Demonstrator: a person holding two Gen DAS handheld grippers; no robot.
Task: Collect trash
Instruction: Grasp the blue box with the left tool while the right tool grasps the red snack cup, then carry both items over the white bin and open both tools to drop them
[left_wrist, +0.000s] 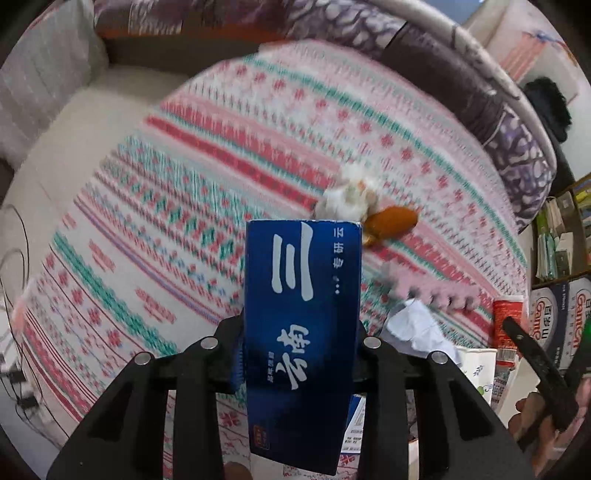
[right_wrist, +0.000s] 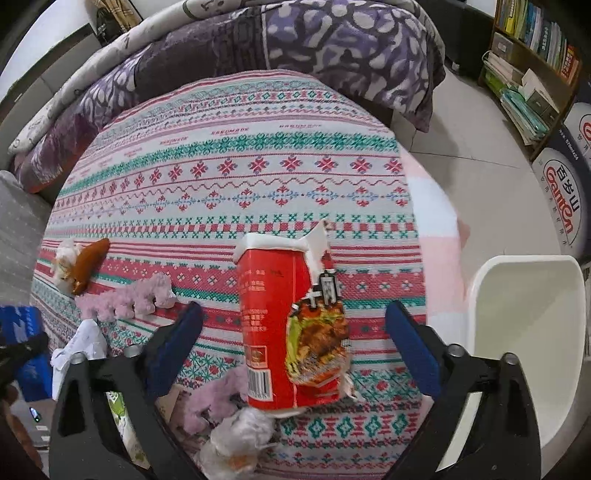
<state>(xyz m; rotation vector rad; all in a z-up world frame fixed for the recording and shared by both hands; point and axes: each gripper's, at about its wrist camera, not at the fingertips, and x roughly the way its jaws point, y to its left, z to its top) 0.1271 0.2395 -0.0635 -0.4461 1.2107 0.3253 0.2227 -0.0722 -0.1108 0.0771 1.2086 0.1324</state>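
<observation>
My left gripper (left_wrist: 299, 350) is shut on a dark blue box with white characters (left_wrist: 301, 317), held above the patterned cloth (left_wrist: 184, 177). My right gripper (right_wrist: 293, 332) is open, its blue pads on either side of a torn red food carton (right_wrist: 288, 325) that stands on the cloth, not touching it. A white tissue wad (left_wrist: 349, 199) and an orange peel (left_wrist: 391, 221) lie beyond the blue box; they also show in the right wrist view as the wad (right_wrist: 64, 258) and the peel (right_wrist: 88, 264). A crumpled white paper (left_wrist: 417, 325) lies at the right.
A white bin (right_wrist: 524, 332) stands on the floor right of the table. A pink fuzzy strip (right_wrist: 129, 295) and a plastic wrap wad (right_wrist: 240, 435) lie on the cloth. A sofa with a purple blanket (right_wrist: 295, 40) is behind. Shelves and water cartons (right_wrist: 565, 192) stand at the right.
</observation>
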